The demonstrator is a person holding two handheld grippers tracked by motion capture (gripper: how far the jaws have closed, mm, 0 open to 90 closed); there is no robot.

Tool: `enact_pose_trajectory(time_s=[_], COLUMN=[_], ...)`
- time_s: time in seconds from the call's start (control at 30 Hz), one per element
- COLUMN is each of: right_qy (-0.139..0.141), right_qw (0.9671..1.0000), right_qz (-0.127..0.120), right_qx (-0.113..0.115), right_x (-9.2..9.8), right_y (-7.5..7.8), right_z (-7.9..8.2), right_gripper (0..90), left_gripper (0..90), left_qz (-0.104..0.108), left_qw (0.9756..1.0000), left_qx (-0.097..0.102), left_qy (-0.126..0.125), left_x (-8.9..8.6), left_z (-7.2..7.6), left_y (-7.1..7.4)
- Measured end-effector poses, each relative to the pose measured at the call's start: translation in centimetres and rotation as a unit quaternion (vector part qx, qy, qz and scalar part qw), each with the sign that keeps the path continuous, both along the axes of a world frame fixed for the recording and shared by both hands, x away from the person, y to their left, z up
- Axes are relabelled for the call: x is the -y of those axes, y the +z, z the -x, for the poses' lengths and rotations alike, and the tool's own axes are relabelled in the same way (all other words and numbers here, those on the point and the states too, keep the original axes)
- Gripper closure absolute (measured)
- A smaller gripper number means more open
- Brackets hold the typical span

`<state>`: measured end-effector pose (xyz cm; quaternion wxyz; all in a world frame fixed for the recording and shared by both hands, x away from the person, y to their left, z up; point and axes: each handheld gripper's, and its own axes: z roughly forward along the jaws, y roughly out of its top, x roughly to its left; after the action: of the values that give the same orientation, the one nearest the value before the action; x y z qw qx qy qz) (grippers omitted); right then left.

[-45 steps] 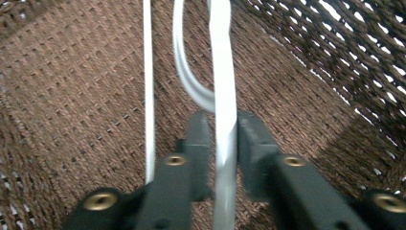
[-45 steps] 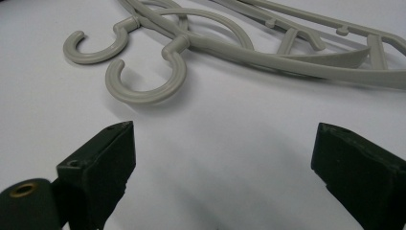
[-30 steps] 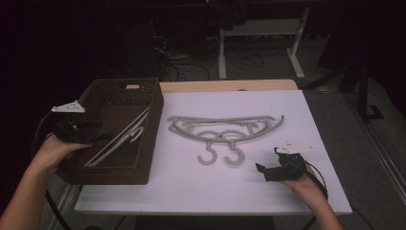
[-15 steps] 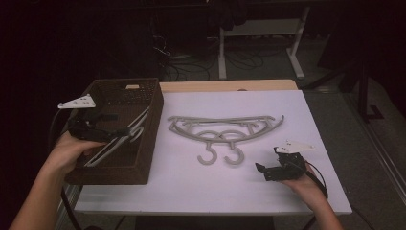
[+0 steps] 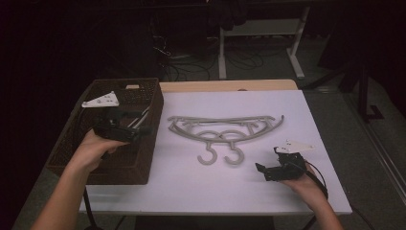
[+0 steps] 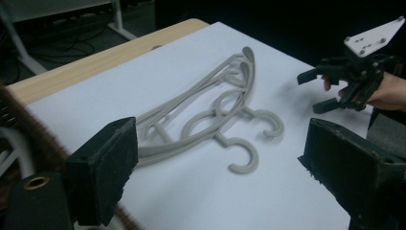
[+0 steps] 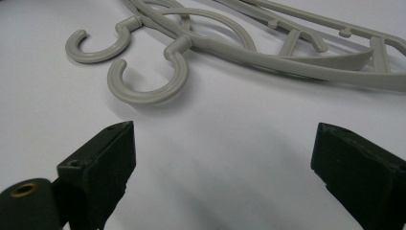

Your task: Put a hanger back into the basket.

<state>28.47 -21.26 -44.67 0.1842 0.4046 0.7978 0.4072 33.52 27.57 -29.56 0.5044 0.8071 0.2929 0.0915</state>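
two grey hangers [image 5: 225,132] lie stacked at the middle of the white table [image 5: 191,187]. left gripper [image 5: 143,128], jaws just opened and empty, hovers left of the hangers over the basket [image 5: 115,167]. right gripper [image 5: 261,168], jaws apart and empty, sits right of the hangers' hooks.

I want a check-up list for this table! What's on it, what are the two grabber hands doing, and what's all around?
Surface: table with a white top, a wooden edge at the back.
Job's things: two grey hangers lying overlapped on the white top, hooks toward the person; a dark basket at the table's left side, with a pale hanger partly visible inside.
Clutter: nothing seen.
Grippers: left gripper over the basket's right edge, open, nothing between its jaws; right gripper low over the white top near the hooks, open, empty.
Cables: one trails from the right gripper; more lie on the floor behind.
Surroundings: dark room, white frame legs behind.
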Motion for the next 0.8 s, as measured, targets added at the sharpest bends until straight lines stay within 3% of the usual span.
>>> enact_pose_trajectory(time_s=[0.03,0.13,0.4,0.53,0.8], right_qy=[0.000,0.001,0.003,0.003,0.005], right_qw=[1.0000,1.0000,1.0000,1.0000,1.0000], right_qz=[-0.001,-0.001,-0.002,-0.002,-0.003], right_qx=[0.000,0.000,0.001,0.001,0.003], right_x=[0.0,0.0,0.0,0.1,0.2], right_y=[0.0,0.0,0.1,0.1,0.1], right_z=[0.0,0.0,0.0,0.0,0.0], right_gripper=[7.8,7.8,7.8,7.8,7.8], left_gripper=[11.6,11.6,12.3,12.5,14.0], left_qz=[0.002,0.005,-0.008,-0.031,-0.044], left_qw=[0.9999,0.9998,0.9986,0.9977,0.9968], left_qx=[0.000,0.001,0.006,0.007,-0.012], left_qy=[-0.010,-0.019,-0.052,-0.060,-0.066], left_x=[1.3,2.4,7.8,10.3,13.8], left_z=[0.0,0.1,0.0,-0.2,-1.6], left_y=[0.0,0.0,-0.8,-1.7,-4.5])
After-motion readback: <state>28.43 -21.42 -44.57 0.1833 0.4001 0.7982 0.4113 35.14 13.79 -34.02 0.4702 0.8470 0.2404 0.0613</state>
